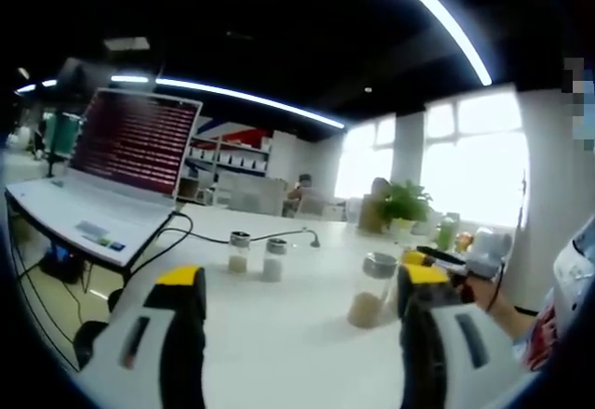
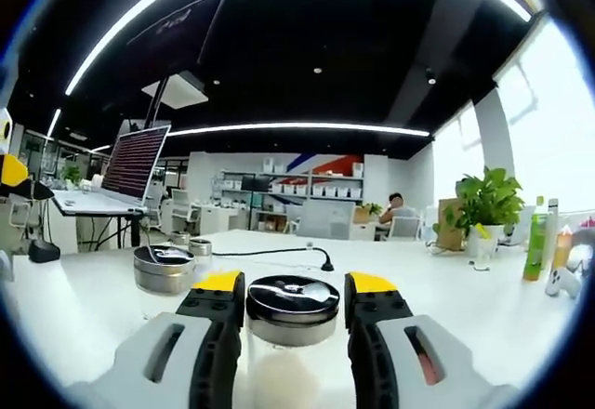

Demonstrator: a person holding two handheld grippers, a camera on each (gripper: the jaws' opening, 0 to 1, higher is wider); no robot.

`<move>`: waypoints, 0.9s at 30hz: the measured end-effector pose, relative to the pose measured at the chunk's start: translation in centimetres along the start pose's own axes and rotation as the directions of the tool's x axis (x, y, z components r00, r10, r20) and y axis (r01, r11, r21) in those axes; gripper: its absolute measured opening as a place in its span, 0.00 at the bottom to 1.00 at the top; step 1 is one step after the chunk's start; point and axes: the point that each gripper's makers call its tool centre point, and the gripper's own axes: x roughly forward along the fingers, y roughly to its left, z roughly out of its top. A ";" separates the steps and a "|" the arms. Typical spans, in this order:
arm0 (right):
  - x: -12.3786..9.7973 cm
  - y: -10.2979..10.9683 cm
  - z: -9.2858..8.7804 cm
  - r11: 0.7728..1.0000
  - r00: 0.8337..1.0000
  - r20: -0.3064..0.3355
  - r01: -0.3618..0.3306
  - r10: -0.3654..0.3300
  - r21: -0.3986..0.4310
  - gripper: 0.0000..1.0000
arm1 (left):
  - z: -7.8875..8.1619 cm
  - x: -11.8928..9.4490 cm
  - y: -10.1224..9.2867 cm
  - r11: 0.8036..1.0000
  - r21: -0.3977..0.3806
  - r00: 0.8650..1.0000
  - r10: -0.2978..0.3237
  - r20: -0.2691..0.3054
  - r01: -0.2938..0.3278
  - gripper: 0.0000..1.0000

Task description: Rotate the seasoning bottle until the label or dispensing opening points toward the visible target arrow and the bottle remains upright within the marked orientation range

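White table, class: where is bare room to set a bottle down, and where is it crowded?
Bare table lies between the left gripper and the two small jars, and right of the cable. Crowded: around the jar between the right gripper jaws, and near the plant.

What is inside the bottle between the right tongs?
The bottle holds pale, whitish granules below its metal lid. The right tongs flank it; its base and any label are hidden.

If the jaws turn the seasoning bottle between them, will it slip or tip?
The seasoning bottle looks like smooth clear glass, so it may slip. Its metal lid sits high while the powder fills only part, so it probably stays fairly stable unless pushed near the top.
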 end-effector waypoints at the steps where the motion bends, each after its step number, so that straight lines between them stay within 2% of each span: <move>1: -0.1 -0.2 0.2 1.000 1.000 0.003 -0.006 0.006 0.000 0.45 | 0.0 0.0 -0.1 1.000 0.001 1.000 -0.002 -0.002 0.002 0.90; 3: -0.2 -0.2 0.0 0.999 0.999 -0.021 -0.031 0.031 -0.019 0.47 | -0.1 0.0 -0.1 1.000 0.002 1.000 -0.003 -0.006 0.003 0.90; 7: -0.6 -0.3 0.1 0.997 0.996 -0.029 -0.081 0.082 0.009 0.48 | -0.3 0.0 -0.2 1.000 0.000 1.000 0.000 -0.008 0.000 0.90; 11: -1.0 0.5 0.2 0.986 0.986 -0.022 -0.165 0.165 0.001 0.48 | -0.3 -0.1 -0.3 1.000 0.001 1.000 0.001 -0.006 -0.001 0.90; 14: -1.2 0.3 0.3 0.981 0.981 -0.024 -0.191 0.190 -0.027 0.50 | -0.4 -0.1 -0.3 1.000 0.002 1.000 0.001 -0.010 -0.001 0.90; 18: -1.2 0.0 0.4 0.969 0.969 -0.023 -0.246 0.246 -0.003 0.50 | -0.2 -0.2 -0.2 1.000 -0.002 1.000 0.005 -0.007 -0.005 0.90; 20: -1.2 0.2 0.1 0.954 0.953 -0.038 -0.301 0.300 -0.006 0.50 | -0.3 -0.3 -0.2 1.000 -0.003 1.000 0.006 -0.008 -0.006 0.90; 21: -1.1 0.1 0.0 0.949 0.948 -0.043 -0.314 0.315 0.011 0.50 | -0.2 -0.3 -0.2 1.000 -0.004 1.000 0.006 -0.008 -0.006 0.90; 24: -1.2 0.3 -0.4 0.917 0.916 -0.058 -0.392 0.397 0.073 0.50 | 0.0 -0.4 -0.3 1.000 -0.003 1.000 0.002 -0.002 -0.002 0.90; 25: -1.2 0.3 -0.2 0.901 0.901 -0.048 -0.427 0.431 0.075 0.50 | 0.0 -0.5 -0.3 1.000 -0.002 1.000 0.001 -0.002 -0.001 0.90; 26: -1.1 0.2 -0.1 0.895 0.894 -0.048 -0.441 0.445 0.075 0.50 | 0.0 -0.5 -0.3 1.000 -0.002 1.000 0.002 -0.001 -0.002 0.90; 27: -1.2 0.5 -0.1 0.874 0.873 -0.050 -0.483 0.485 0.059 0.50 | 0.0 -0.5 -0.3 1.000 -0.003 1.000 0.003 -0.001 -0.003 0.90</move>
